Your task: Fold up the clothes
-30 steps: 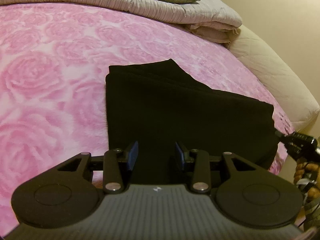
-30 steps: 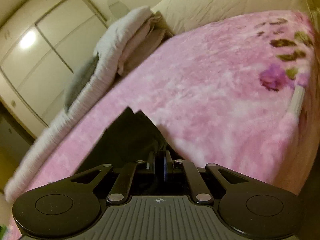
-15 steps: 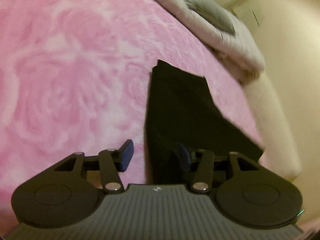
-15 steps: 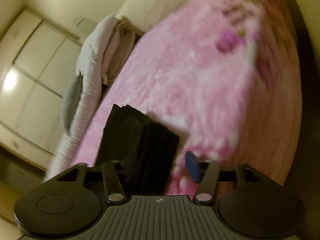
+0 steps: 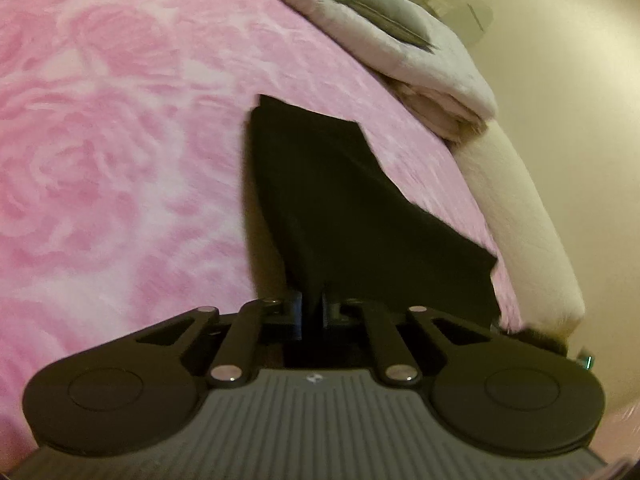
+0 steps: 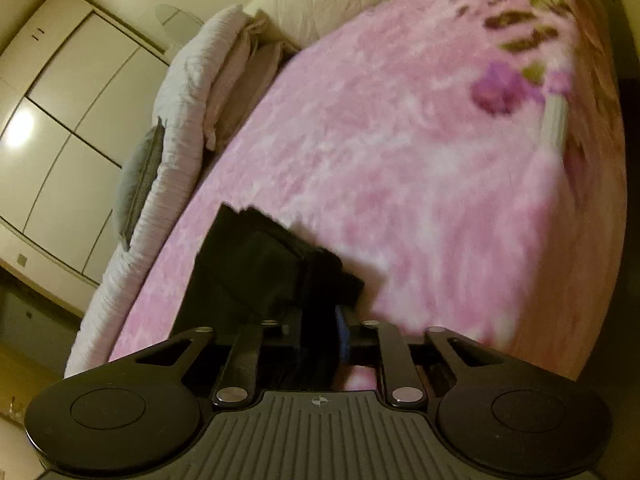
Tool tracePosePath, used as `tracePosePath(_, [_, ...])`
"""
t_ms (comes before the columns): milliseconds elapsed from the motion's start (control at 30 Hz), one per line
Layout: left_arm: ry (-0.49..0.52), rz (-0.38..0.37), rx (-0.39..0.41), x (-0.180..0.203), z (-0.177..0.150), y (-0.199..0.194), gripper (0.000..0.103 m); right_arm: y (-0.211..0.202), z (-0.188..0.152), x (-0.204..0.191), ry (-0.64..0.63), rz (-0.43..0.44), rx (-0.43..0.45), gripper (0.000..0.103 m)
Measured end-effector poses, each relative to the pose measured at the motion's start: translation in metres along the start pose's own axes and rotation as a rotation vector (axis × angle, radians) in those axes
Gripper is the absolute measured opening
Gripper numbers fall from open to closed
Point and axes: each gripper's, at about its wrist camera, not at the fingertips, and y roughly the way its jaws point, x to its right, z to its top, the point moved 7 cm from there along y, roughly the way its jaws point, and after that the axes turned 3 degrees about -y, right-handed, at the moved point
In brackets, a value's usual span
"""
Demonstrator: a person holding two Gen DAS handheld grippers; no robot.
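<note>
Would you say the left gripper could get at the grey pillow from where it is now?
Probably not yet: the left gripper is shut on the black garment, and the grey pillow lies far across the pink blanket.

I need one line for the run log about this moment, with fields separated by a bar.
left gripper: shut on black garment | right gripper: shut on black garment | garment: folded, on pink blanket | step: folding underway

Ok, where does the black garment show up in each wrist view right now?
Left wrist: black garment centre, running up from the left gripper, which is shut on its near edge.
Right wrist: black garment lower centre-left, clamped in the right gripper.
Shared landmark: grey pillow on the folded pale quilt.
</note>
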Motion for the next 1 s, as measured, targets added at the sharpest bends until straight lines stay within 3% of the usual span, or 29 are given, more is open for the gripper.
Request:
tracePosePath(67, [0.045,0.046,0.003,0.003,-0.010,0.002,0.011,0.005,0.002,0.003,-0.022,0.004,-0.021,0.014])
tracePosePath(233, [0.026,0.111,0.062,0.003,-0.008,-0.021,0.015,-0.015,-0.012,-0.008,-0.144,-0.062,-0.029,0.020])
tracePosePath(300, [0.118,0.134,0.118,0.016,-0.003,-0.036,0.015,-0.029,-0.021,-0.019,-0.220,-0.057,0.014,0.023])
tracePosePath(400, [0.223,0.164,0.111,0.032,-0.007,-0.033,0.018,-0.034,-0.044,-0.036,-0.344,-0.048,0.028,0.032])
tracePosePath(500, [0.283,0.264,0.038,0.032,-0.022,-0.009,0.019,-0.017,-0.076,-0.041,-0.490,-0.153,-0.045,0.035])
tracePosePath(600, [0.344,0.345,0.068,0.043,-0.031,-0.012,0.021,-0.022,-0.099,-0.055,-0.656,-0.246,-0.042,0.039])
tracePosePath(833, [0.375,0.401,0.052,0.061,-0.051,-0.044,0.035,-0.062,-0.125,-0.082,-0.701,-0.212,-0.046,0.049])
tracePosePath(1000, [0.411,0.440,0.036,0.062,-0.071,-0.058,0.035,-0.089,-0.143,-0.100,-0.729,-0.187,-0.050,0.053])
